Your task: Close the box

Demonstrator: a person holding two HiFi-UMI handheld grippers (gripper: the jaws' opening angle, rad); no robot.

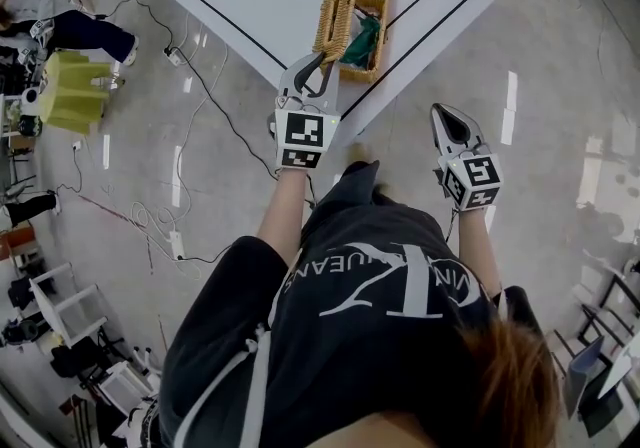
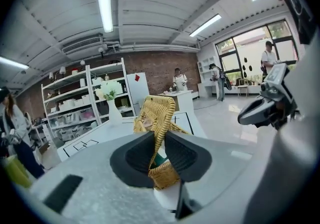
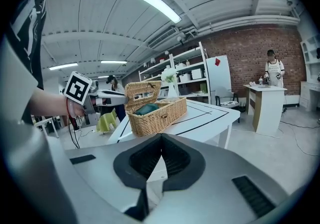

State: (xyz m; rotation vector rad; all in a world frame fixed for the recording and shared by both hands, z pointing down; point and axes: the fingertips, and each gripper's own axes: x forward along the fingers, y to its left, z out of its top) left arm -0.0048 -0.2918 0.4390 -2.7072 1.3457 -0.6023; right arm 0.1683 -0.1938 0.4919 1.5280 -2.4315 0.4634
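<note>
- The person's left forearm (image 1: 286,204) reaches straight ahead from a black T-shirt sleeve, bare, towards the near edge of the white table with black line markings (image 1: 270,11).
- The left gripper (image 1: 318,64) points forward and a little to the right, with its tips at the near end of the raised woven wicker lid (image 1: 337,8).
- In the left gripper view the left gripper's jaws stand slightly apart. The lid's rim (image 2: 159,118) runs down between them, close against the left pad, and a sliver of green shows between the rim and the right pad.
- The lid stands nearly upright, along the left long side of the rectangular tan wicker box (image 1: 383,4).
- The box is open and sits on the table near its front corner, inside the black lines. A dark green object (image 1: 362,36) lies in it.
- The right forearm (image 1: 482,248) is held forward at the person's right side.
- The right gripper (image 1: 441,114) hangs over the pale floor, well apart from the table and box.
- In the right gripper view the right gripper's jaws (image 3: 160,138) are closed together with nothing between them. They face the box (image 3: 160,113) across a gap.
</note>
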